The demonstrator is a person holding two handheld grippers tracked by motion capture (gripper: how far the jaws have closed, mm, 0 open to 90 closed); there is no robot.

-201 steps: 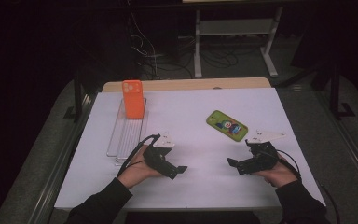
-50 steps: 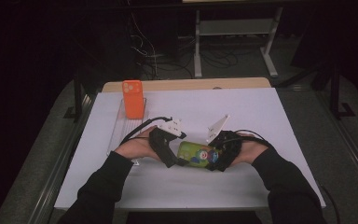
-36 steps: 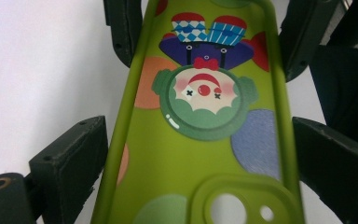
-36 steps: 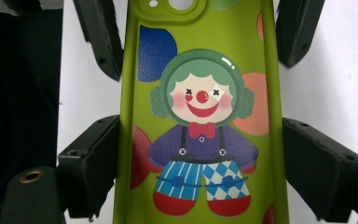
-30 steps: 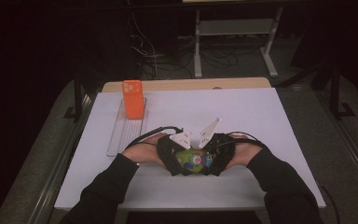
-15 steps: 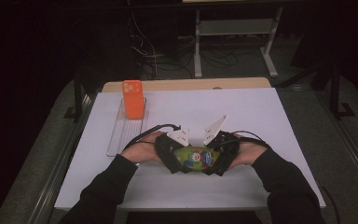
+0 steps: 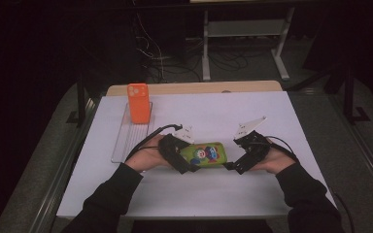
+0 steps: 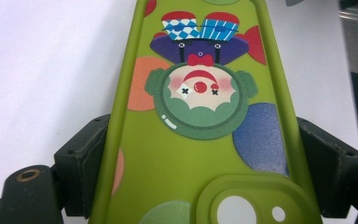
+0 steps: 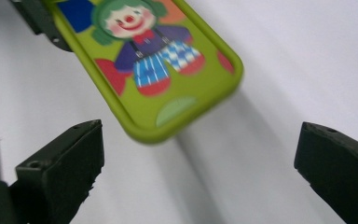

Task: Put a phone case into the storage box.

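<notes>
Green clown phone case (image 7: 207, 154) sits near the middle of the table (image 7: 291, 121), clamped across its sides by the left gripper (image 7: 180, 158). Right gripper (image 7: 233, 162) at its 3 o'clock hangs wide open, so this looks like a handover. The clear rack (image 7: 131, 141) at 10 o'clock holds an orange phone (image 7: 138, 103) upright.
</notes>
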